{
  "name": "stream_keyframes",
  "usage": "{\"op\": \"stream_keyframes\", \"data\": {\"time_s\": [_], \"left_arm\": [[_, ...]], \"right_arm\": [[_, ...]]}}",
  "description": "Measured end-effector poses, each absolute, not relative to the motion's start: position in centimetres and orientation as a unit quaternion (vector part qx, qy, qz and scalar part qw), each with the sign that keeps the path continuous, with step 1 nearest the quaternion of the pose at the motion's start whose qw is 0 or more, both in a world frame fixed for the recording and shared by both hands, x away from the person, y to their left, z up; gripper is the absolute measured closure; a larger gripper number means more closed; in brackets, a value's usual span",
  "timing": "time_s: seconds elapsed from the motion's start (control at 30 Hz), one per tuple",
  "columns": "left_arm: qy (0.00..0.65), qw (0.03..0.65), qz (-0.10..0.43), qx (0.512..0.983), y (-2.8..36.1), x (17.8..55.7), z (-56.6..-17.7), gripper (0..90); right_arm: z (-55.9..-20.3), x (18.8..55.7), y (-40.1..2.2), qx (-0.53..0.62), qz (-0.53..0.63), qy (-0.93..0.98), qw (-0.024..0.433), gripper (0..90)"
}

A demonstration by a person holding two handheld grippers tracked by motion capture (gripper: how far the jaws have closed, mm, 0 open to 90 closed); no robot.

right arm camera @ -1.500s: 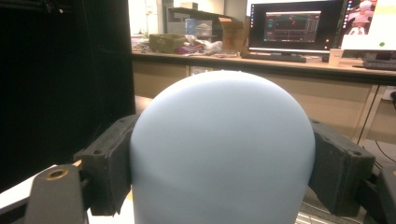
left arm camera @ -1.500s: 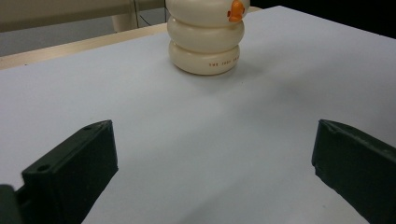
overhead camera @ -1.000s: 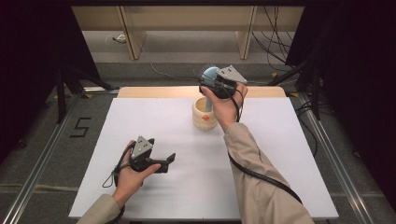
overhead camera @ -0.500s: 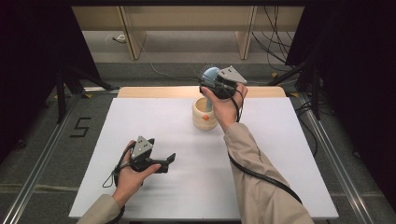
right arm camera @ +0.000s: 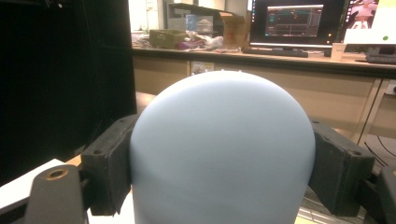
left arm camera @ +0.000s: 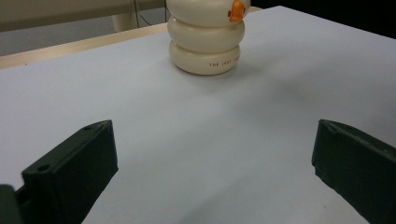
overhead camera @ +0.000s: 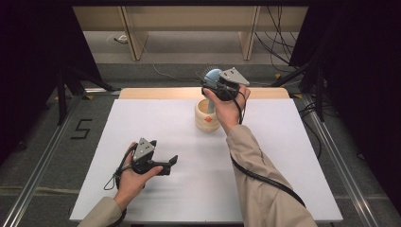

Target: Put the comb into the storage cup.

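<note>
White tabletop (overhead camera: 142,123) with a bare wooden strip along its far edge carries the work. Pale blue round-headed brush (right arm camera: 223,154) with short bristles at its far side is clamped between the jaws of the right gripper (overhead camera: 215,82), raised directly above the cream ribbed ceramic cup (overhead camera: 207,115). Both jaws press the brush head's sides, standing wide around it. Cup stands upright near the table's far edge, an orange mark on its wall. Left gripper (overhead camera: 170,163) lies well apart from the cup, toward the near edge, low over the table and aimed at the cup; its jaws are spread wide with nothing between them.
</note>
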State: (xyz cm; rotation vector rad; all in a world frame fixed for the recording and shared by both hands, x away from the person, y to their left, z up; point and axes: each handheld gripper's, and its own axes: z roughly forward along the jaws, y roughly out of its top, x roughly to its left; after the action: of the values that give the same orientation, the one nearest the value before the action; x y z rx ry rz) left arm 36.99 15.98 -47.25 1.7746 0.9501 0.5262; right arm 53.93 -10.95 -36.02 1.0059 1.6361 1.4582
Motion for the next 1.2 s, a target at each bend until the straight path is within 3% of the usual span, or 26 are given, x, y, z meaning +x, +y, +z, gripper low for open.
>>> {"op": "stream_keyframes", "data": {"time_s": [1.2], "left_arm": [[0.394, 0.506, 0.218, 0.735, 15.99, 36.99, -47.27, 0.0]], "right_arm": [[-36.98, 54.08, -10.89, 0.392, 0.559, 0.639, 0.354, 20.3]]}}
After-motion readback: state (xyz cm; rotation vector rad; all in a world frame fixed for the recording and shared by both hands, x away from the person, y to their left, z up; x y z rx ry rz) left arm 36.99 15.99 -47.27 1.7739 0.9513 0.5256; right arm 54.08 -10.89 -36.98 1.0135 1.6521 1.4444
